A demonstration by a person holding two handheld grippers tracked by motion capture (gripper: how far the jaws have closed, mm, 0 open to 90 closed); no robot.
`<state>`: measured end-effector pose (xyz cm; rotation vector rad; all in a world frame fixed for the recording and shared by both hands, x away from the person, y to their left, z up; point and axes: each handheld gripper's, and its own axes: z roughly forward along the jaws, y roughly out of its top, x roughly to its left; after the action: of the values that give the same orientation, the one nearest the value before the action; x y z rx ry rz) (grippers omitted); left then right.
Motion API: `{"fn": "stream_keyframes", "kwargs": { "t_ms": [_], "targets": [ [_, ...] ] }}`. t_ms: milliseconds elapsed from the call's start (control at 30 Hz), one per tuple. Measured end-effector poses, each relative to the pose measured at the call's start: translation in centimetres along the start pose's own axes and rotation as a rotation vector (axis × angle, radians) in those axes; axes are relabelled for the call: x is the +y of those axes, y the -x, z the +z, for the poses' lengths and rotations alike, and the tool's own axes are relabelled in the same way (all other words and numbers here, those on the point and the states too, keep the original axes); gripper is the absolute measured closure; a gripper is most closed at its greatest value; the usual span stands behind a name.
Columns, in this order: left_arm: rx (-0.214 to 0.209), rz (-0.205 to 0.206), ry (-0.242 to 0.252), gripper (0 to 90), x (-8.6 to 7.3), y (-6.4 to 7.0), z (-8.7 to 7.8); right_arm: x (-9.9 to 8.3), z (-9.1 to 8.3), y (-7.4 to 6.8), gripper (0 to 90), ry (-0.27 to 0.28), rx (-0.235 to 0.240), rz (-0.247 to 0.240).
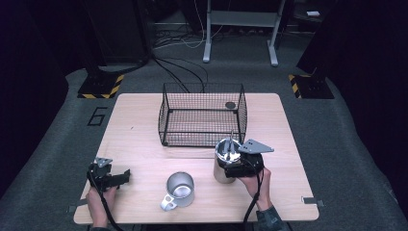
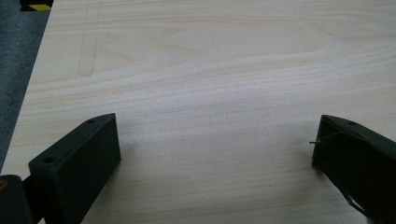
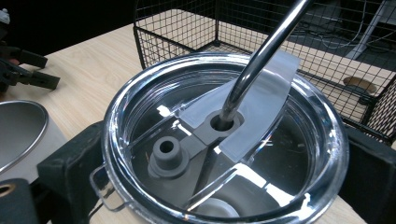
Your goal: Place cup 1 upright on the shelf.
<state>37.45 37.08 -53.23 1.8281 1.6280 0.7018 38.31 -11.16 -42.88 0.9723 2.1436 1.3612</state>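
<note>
Tumbler clamped at the body, straw poking up.

Right gripper (image 1: 236, 169) squeezing the steel tumbler (image 1: 224, 166) between both jaws just under the clear lid (image 3: 224, 140), standing upright on the table (image 1: 144, 144). Probably handling as stiff, smooth and slippery, somewhat top-heavy with the metal straw (image 3: 261, 51) leaning out; gripping low on the wall, not on lid or straw. Beyond it, wire basket (image 1: 202, 115); beside it, open mug (image 1: 179, 189). Left gripper (image 1: 113, 179) resting wide and empty, farther off.
</note>
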Motion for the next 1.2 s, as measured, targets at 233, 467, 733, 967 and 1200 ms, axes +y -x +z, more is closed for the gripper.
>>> {"fn": "stream_keyframes", "kwargs": {
  "t_ms": [233,467,733,967,1200],
  "targets": [
    [0.000,0.000,0.000,0.8,0.0,0.0,0.0,-0.1,0.0,-0.1,3.3,0.007,-0.008,-0.008],
    [0.000,0.000,0.000,0.8,0.0,0.0,0.0,-0.1,0.0,0.0,3.5,0.013,-0.006,-0.009],
    [0.000,0.001,0.000,0.8,0.0,0.0,0.0,0.0,-0.5,0.2,3.5,0.021,0.004,-0.003],
    [0.000,0.000,0.000,0.8,0.0,0.0,0.0,0.5,-1.2,0.4,3.5,0.019,-0.009,-0.006],
    [0.000,0.000,0.000,0.8,0.0,0.0,0.0,0.8,-1.5,0.6,3.5,0.017,-0.018,-0.008]
  ]
}}
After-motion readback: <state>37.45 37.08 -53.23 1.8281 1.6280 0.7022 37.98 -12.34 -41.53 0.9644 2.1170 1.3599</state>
